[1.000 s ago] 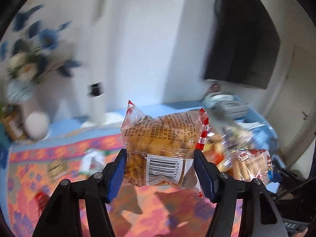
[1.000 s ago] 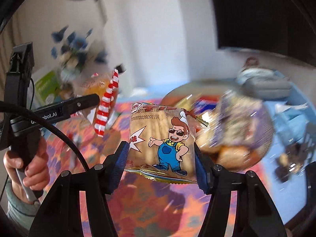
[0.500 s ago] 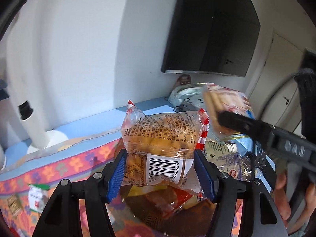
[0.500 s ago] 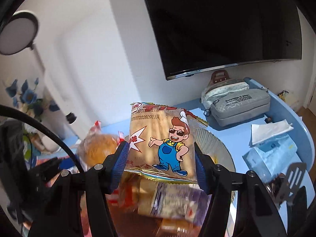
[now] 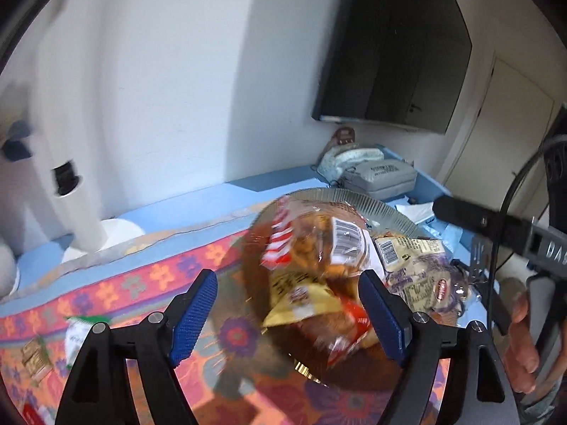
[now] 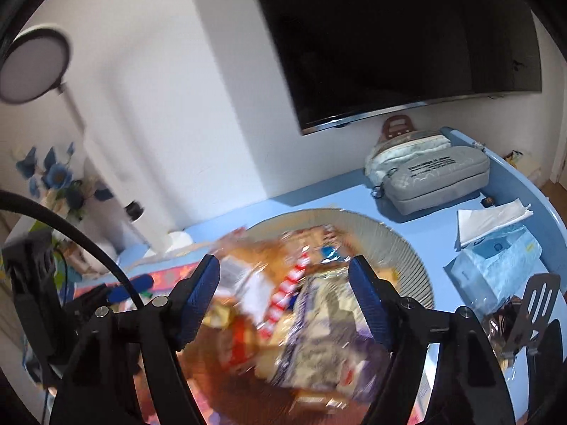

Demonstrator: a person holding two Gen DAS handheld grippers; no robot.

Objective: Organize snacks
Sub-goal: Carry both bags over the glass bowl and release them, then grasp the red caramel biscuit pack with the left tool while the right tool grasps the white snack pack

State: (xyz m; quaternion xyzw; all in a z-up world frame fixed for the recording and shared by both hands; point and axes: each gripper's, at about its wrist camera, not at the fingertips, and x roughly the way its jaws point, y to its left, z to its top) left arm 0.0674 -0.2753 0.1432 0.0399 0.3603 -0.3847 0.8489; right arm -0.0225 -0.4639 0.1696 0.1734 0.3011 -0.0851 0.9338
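L tool (image 5: 287,310): blue-padded jaws just been opening, now spread wide, pads clear of everything; nothing gripped. R tool (image 6: 283,295): same, jaws just been opening, pads apart, nothing between them but the pile below.

Just beyond both tools: round ribbed translucent bowl (image 6: 407,244) on the tabletop, heaped w/ snack packs. On top, clear bread pack w/ red-white striped edge and barcode label (image 5: 319,244), blurred, looks freshly dropped, lying tilted on the heap. Beside it a pale purple-printed wrapper (image 5: 421,276); yellow pack (image 5: 301,295) lower down. The cartoon-print pack can't be picked out in the blur of the R view.

Under and left of the bowl: orange-pink flower-pattern cloth (image 5: 170,276). On it, well apart from the bowl, a small green-white packet (image 5: 83,329) plus a small tan packet (image 5: 33,357) at the near-left edge.

Farther: blue tabletop (image 6: 319,191), grey zip pouch (image 6: 436,180), blue tissue pack (image 6: 496,258), dark wall TV (image 6: 407,35).

Judgement: most snacks already in the bowl; loose packets on the cloth are what's left to gather.
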